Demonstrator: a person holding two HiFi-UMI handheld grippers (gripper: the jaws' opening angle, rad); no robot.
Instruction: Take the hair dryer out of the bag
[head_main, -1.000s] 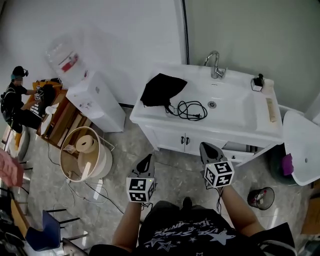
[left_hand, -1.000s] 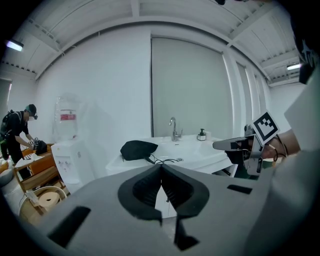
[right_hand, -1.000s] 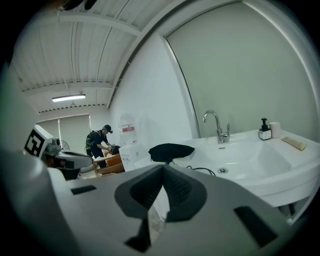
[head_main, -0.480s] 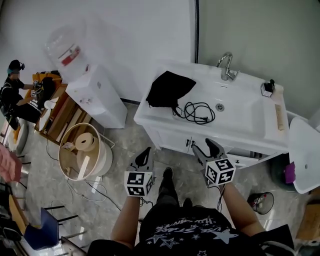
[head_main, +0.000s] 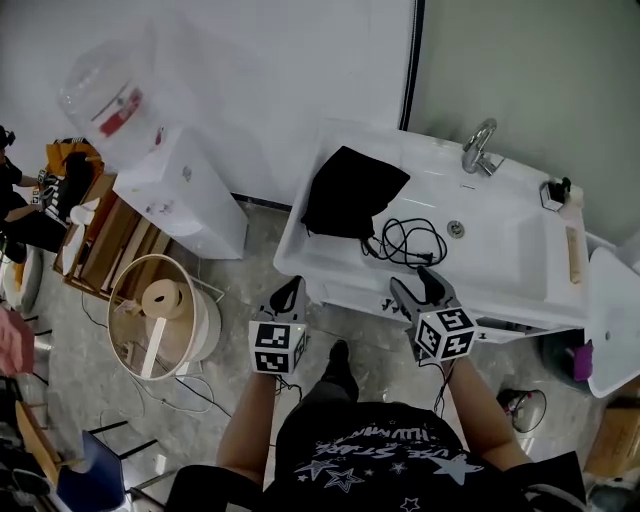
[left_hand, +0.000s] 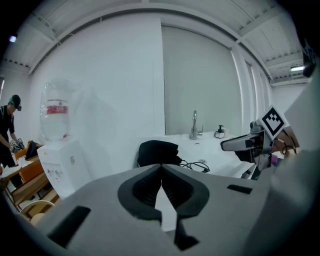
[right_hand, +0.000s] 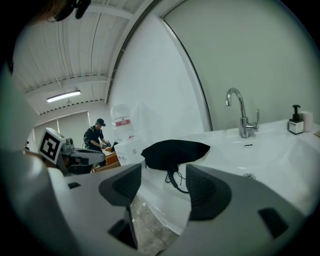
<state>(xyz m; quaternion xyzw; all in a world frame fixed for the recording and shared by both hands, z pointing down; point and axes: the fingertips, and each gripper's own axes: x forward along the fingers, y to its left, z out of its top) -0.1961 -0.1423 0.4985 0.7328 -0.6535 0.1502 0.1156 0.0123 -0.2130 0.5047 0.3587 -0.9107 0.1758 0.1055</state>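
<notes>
The bag (head_main: 352, 192) is black, soft cloth, slumped in a loose heap on the left end of the white tabletop (head_main: 330, 250), with one corner pointing toward the basin (head_main: 500, 235). A black cord (head_main: 410, 240) comes out from its near side and lies in loose loops between the bag and the basin's drain. The hair dryer itself does not show; only the cord does, so whether the dryer is inside cannot be seen.

The basin holds nothing that can be made out. A chrome tap (head_main: 480, 150) stands behind it, and a small soap bottle (head_main: 553, 192) sits at the far right corner.

The left tool (head_main: 291, 285) is clenched, its jaws pressed together with nothing between them, and it hangs over the floor just before the tabletop's front left corner. The right tool (head_main: 417, 283) is released: its jaws have just been opening and now stand wide with nothing between them. It is at the tabletop's front edge, near the cord and apart from the bag.

On the floor to the left, a round white tub (head_main: 205, 320) holds a tan roll (head_main: 165, 297). Behind it stands a water cooler (head_main: 180, 195) with a clear bottle (head_main: 105, 100) on top. A small bin (head_main: 522, 397) stands lower right; its contents cannot be made out.
</notes>
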